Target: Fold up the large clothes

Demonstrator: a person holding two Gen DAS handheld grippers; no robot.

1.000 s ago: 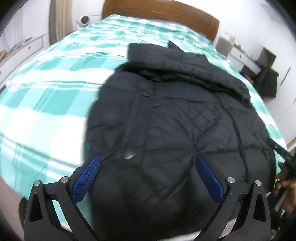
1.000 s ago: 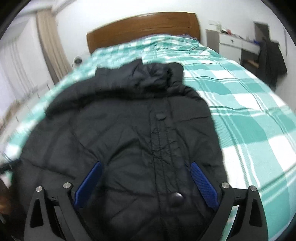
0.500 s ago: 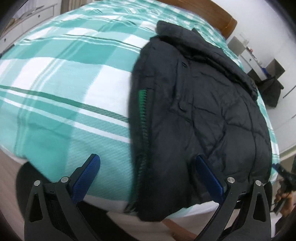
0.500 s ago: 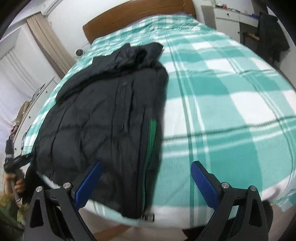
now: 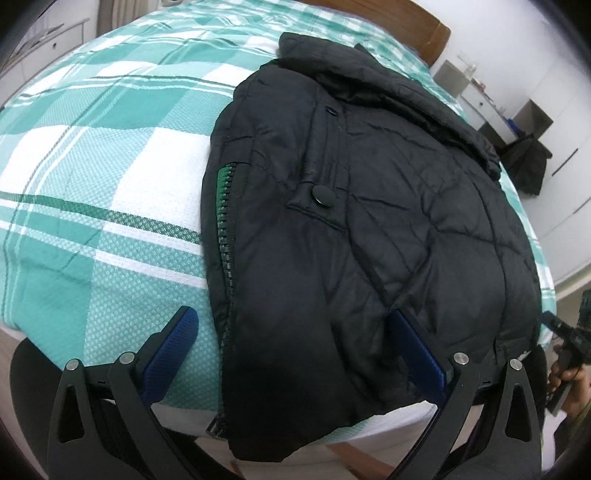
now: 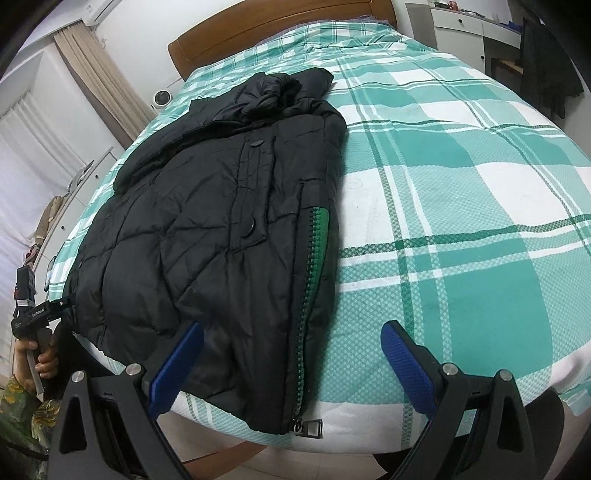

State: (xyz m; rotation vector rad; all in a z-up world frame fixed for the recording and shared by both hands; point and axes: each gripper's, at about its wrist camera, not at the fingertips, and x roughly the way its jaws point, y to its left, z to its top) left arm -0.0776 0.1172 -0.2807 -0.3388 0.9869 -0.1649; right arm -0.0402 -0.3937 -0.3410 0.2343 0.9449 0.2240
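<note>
A black quilted puffer jacket (image 5: 369,221) lies flat on the bed, collar toward the headboard and hem at the foot edge. Its green-lined zipper edge (image 5: 225,206) runs down one side. It also shows in the right wrist view (image 6: 207,236), with the zipper (image 6: 314,254) and a metal pull (image 6: 312,428) at the hem. My left gripper (image 5: 295,332) is open and empty, hovering over the hem. My right gripper (image 6: 291,336) is open and empty above the zipper side of the hem.
The bed (image 6: 461,184) has a teal and white plaid cover and a wooden headboard (image 6: 280,33). A white dresser (image 6: 465,26) and a dark hanging garment (image 6: 550,66) stand at the far right. The other handheld gripper (image 6: 33,314) shows at the left edge.
Both grippers have pulled back toward the foot of the bed and apart. The views have steadied and now show the jacket's hem and zipper edge.
</note>
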